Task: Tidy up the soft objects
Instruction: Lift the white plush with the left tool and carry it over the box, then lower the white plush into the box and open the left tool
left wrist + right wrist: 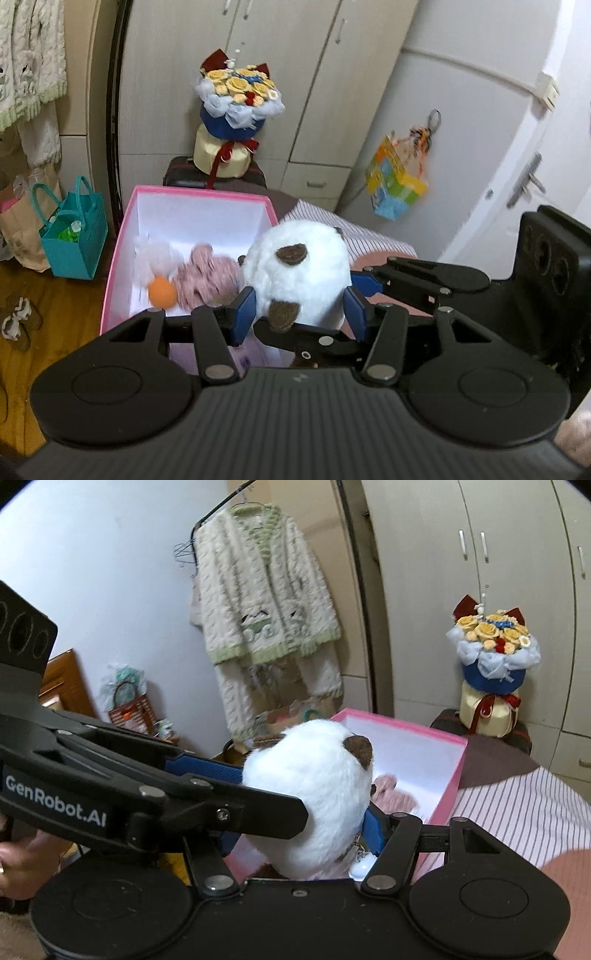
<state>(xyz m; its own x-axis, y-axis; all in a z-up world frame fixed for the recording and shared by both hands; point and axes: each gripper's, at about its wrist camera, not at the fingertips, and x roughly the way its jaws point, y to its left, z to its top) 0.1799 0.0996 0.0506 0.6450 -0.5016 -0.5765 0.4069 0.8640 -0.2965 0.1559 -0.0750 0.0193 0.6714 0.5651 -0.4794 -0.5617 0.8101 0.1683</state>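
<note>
Both grippers clamp one white plush (299,269) with brown ears, held above the near end of the pink box (147,195).

Left gripper (301,308): blue pads pinch the plush low on both sides, fur bulging between them. Right gripper (364,282) comes in from the right in the left view; one blue pad is seen against the plush's right side. In the right view the right gripper (306,812) has the plush (310,786) filling its jaws, right pad pressed into the fur, left pad mostly hidden behind the left gripper's arm (207,801). A small white bell (360,867) hangs under the plush.

Box sits on the bed (332,225), at its far-left corner, striped sheet to the right. Inside the box: pink knit toy (207,277) mid-floor, pale fluffy toy (153,258) left of it, orange ball (161,291) touching both, near the left wall.

Behind the box: flower bouquet (236,118) on a dark suitcase (177,171). Teal bag (72,240) on the floor left of the box. A hand (22,864) grips the left gripper's handle at the right view's left edge.
</note>
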